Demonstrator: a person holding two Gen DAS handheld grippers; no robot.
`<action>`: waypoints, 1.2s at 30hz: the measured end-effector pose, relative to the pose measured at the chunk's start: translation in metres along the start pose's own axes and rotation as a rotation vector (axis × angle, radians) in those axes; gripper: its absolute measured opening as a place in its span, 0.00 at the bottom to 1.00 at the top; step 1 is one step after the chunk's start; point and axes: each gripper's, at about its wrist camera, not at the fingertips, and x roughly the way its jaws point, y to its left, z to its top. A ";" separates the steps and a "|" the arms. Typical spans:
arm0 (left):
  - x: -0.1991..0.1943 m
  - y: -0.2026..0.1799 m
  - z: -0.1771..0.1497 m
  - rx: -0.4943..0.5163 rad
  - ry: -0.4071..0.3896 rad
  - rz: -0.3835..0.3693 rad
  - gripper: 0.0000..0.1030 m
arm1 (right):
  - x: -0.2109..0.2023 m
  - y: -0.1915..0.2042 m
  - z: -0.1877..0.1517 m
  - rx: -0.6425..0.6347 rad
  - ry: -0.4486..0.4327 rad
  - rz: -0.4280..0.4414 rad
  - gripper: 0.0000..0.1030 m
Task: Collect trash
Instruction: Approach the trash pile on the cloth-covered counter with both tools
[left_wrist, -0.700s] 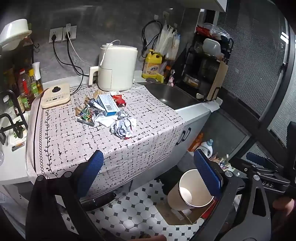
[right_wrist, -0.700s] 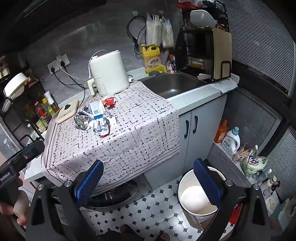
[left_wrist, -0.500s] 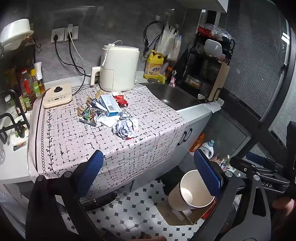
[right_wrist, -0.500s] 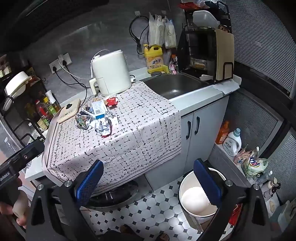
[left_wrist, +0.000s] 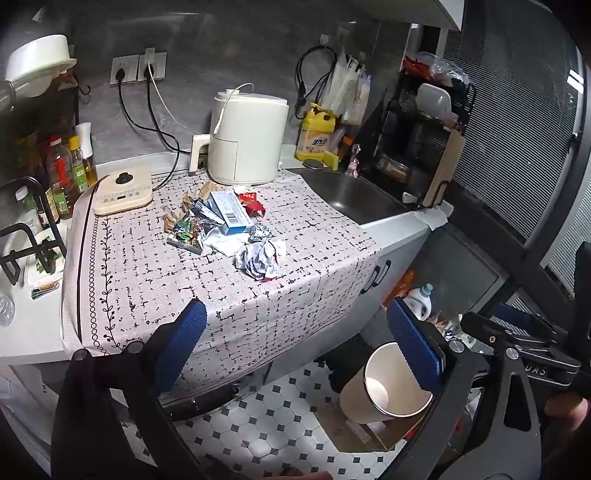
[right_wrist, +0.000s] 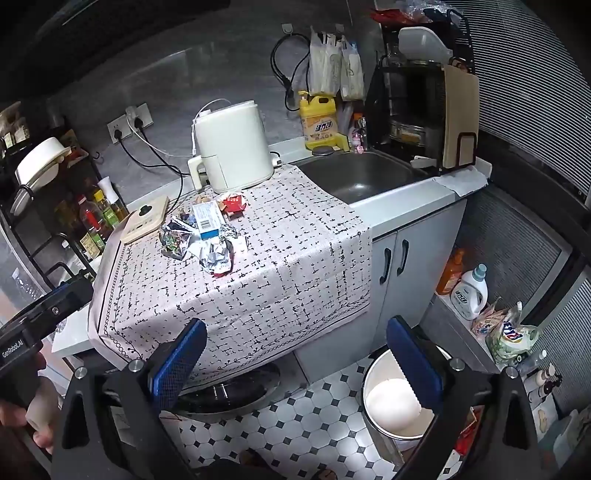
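A pile of trash lies on the patterned cloth on the counter: a crumpled paper ball (left_wrist: 260, 256) (right_wrist: 216, 254), a blue and white box (left_wrist: 231, 212) (right_wrist: 207, 218), a red wrapper (left_wrist: 251, 205) (right_wrist: 232, 203) and shiny foil wrappers (left_wrist: 186, 230) (right_wrist: 173, 236). A white bin (left_wrist: 386, 387) (right_wrist: 397, 398) stands on the tiled floor below the counter's right side. My left gripper (left_wrist: 299, 343) and my right gripper (right_wrist: 299, 354) are both open and empty, held in front of the counter edge, well short of the pile.
A cream air fryer (left_wrist: 245, 142), a flat cream appliance (left_wrist: 123, 190) and a sink (right_wrist: 358, 175) sit on the counter. Bottles (left_wrist: 66, 162) stand on the left. Detergent bottles (right_wrist: 467, 291) stand on a low shelf by the cabinet doors (right_wrist: 395, 258).
Both views have shifted slightly, with the counter and pile drifting a little right in each. Both grippers stay open and empty.
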 end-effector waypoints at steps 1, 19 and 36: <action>0.000 0.000 0.000 0.002 0.000 0.002 0.94 | 0.000 0.000 0.000 0.001 0.001 0.001 0.93; 0.000 -0.003 0.000 0.001 0.000 0.009 0.94 | 0.002 -0.002 -0.001 0.002 0.009 0.005 0.93; -0.004 -0.009 -0.004 -0.011 -0.012 0.045 0.94 | 0.005 -0.008 -0.001 -0.014 0.006 0.022 0.93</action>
